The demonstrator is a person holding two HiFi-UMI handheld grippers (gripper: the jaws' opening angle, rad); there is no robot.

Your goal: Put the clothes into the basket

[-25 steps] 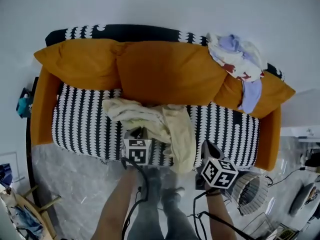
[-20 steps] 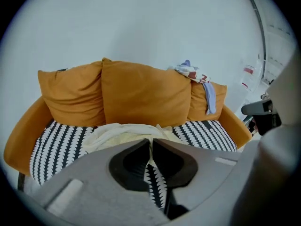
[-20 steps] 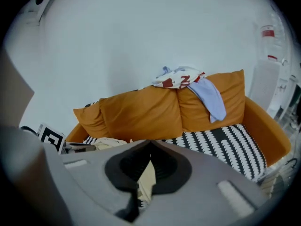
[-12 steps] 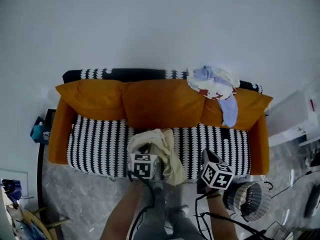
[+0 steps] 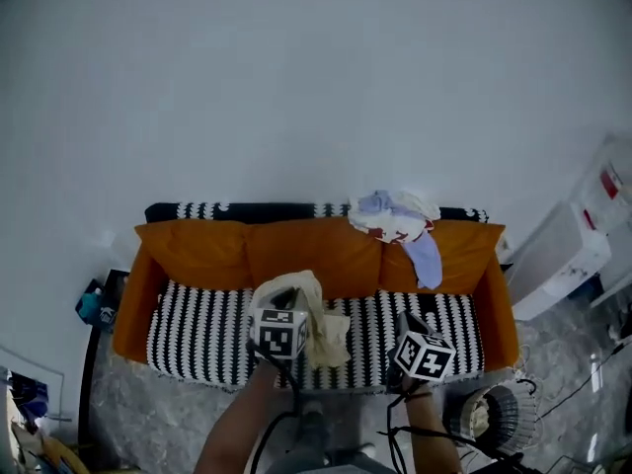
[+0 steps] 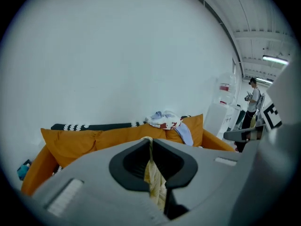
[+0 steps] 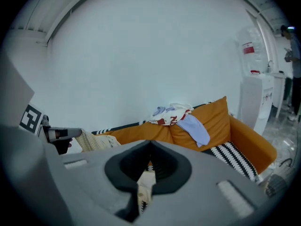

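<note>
hand-held gripper (image 6: 150,142) (left) tight on cream garment (image 6: 154,180)

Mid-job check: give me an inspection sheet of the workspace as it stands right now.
Surface: sofa with orange cushions and a black-and-white seat.
Job's things: cream garment hangs in the air in front of the sofa; clothes pile sits on the backrest towards the right end, with a pale blue piece hanging down; basket stands on the floor by the sofa's right end.
Clutter: blue item by the sofa's left end.
Grippers: left gripper is shut on the cream garment; right gripper has its jaws close together with cream cloth between them, apparently gripped.
Cables: black cable trails from the left gripper.
Surroundings: white wall; white cabinet to the right; person standing beyond.
</note>
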